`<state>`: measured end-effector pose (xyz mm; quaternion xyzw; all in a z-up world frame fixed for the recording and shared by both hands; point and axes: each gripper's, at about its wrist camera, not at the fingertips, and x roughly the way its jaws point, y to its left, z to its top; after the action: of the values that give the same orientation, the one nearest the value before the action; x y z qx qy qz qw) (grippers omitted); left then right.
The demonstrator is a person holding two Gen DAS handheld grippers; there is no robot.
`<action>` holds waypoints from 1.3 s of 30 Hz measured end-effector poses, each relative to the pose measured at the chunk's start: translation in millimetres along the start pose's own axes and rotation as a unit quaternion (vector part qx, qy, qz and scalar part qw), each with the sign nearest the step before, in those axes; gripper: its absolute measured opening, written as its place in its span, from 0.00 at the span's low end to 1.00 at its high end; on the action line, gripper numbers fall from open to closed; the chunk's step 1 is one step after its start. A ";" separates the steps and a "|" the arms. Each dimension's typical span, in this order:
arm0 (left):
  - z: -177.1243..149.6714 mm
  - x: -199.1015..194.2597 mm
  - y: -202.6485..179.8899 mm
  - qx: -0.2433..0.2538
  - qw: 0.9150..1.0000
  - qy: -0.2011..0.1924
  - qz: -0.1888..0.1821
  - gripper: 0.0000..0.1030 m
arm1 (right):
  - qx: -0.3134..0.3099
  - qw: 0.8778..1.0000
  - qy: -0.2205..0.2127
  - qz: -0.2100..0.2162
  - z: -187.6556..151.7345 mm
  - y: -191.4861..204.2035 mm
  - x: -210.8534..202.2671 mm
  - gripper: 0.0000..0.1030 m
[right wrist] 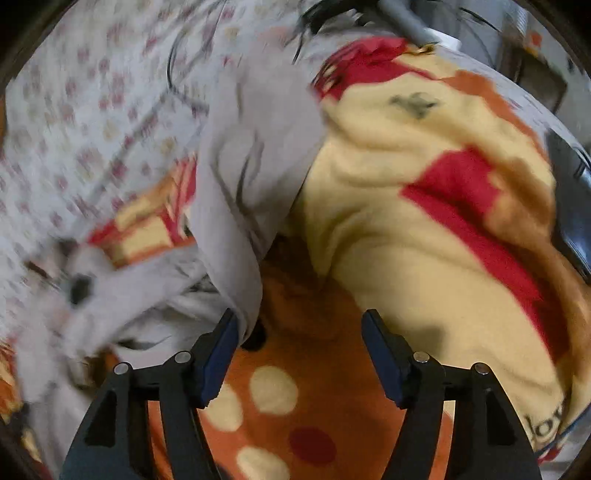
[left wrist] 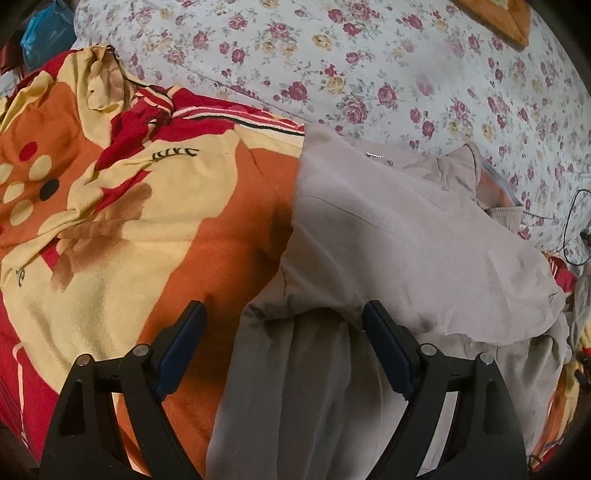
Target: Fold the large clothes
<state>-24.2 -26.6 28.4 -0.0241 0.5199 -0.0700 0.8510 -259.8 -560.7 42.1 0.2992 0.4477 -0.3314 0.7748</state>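
A pale beige jacket with a metal zip pull lies crumpled on an orange, yellow and red blanket. My left gripper points down over the jacket's near part, open wide. A bulging fold of beige cloth sits between its fingers, and the left pad stands clear of it. The right wrist view is blurred. There the jacket drapes down the blanket, and its lower fold brushes the left finger of my right gripper. That gripper is open over the dotted orange cloth, holding nothing.
A floral bedsheet covers the bed beyond the blanket. An orange item lies at the far right, a blue bag at the far left. A black cable runs along the right edge. A dark object sits by the blanket's right side.
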 end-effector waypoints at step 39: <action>24.2 -42.9 54.2 -0.091 0.994 -0.057 -0.019 0.84 | -0.420 0.790 -0.097 0.436 -26.5 300.7 -233.5 0.01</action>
<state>-16.9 32.4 71.1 -0.1150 0.4738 -0.0370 0.8723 -126.6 -302.3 289.4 0.0736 0.2871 0.2355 0.9256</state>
